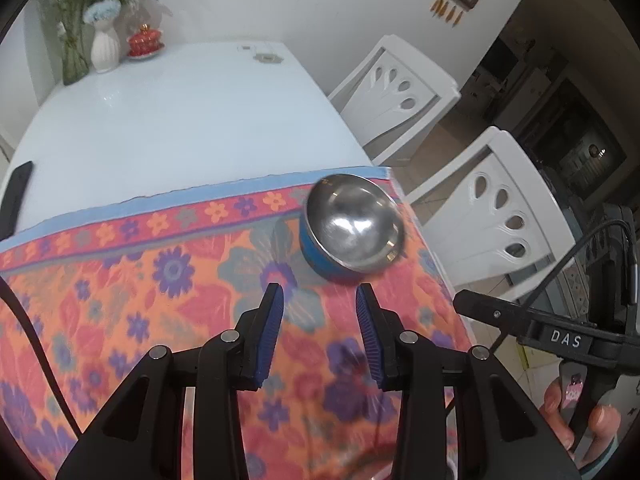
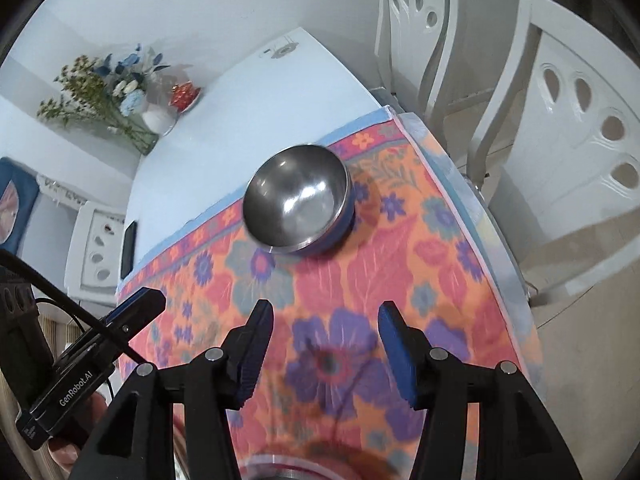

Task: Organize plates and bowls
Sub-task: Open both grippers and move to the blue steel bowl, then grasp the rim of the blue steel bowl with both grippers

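Note:
A steel bowl with a blue outside [image 1: 352,226] sits on the floral cloth [image 1: 140,280] near its far right corner; it also shows in the right wrist view [image 2: 298,204]. My left gripper [image 1: 320,300] is open and empty, just short of the bowl. My right gripper [image 2: 326,316] is open and empty, a little farther back from the bowl. The right gripper's body shows at the right in the left wrist view [image 1: 560,336]. A rim of another steel dish [image 2: 280,466] shows at the bottom edge under my right gripper.
The white table [image 1: 180,120] runs beyond the cloth. Vases of flowers [image 1: 104,40] and a red lidded pot [image 1: 145,40] stand at its far left corner. A black phone [image 1: 16,196] lies at the left edge. Two white chairs [image 1: 500,216] stand along the right side.

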Available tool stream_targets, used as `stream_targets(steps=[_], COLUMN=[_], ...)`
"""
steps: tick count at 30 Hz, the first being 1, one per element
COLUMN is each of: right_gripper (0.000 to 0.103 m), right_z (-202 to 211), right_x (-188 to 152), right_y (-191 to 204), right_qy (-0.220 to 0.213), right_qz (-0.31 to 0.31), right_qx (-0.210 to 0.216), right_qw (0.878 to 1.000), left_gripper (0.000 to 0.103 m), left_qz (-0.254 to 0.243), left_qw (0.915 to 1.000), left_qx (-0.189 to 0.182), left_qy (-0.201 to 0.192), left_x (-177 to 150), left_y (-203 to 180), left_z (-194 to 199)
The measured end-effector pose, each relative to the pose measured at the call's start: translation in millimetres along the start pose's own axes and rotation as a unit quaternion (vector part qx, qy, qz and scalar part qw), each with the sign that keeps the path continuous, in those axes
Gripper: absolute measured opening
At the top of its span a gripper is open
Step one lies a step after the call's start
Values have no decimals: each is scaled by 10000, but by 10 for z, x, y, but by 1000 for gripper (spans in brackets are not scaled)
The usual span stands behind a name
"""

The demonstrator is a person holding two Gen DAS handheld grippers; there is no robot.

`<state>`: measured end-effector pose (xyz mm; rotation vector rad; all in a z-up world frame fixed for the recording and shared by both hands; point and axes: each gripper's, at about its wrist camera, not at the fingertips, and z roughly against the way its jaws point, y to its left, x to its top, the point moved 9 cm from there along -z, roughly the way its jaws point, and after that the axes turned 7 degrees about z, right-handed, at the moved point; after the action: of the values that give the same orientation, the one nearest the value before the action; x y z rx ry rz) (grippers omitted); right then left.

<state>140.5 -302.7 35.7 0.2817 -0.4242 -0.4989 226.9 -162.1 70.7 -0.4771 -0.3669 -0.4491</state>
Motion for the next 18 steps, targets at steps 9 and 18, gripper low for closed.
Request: stream_targets(steps=[9, 18], right_gripper=[52, 43], right_z=[-722, -1180], right_x=[458, 667], right_y=[-168, -241], right_qy=[205, 356], right_qz=[-103, -50], right_qx=[-58, -91], right_qw=[9997, 9993], left_gripper=[33, 31], left_qz=[18, -48], left_qw=[9988, 9971], left_qx=[-84, -318], left_qy=[473, 693], left_x=[244, 324], left_y=[123, 16], left_z=[-791, -1207])
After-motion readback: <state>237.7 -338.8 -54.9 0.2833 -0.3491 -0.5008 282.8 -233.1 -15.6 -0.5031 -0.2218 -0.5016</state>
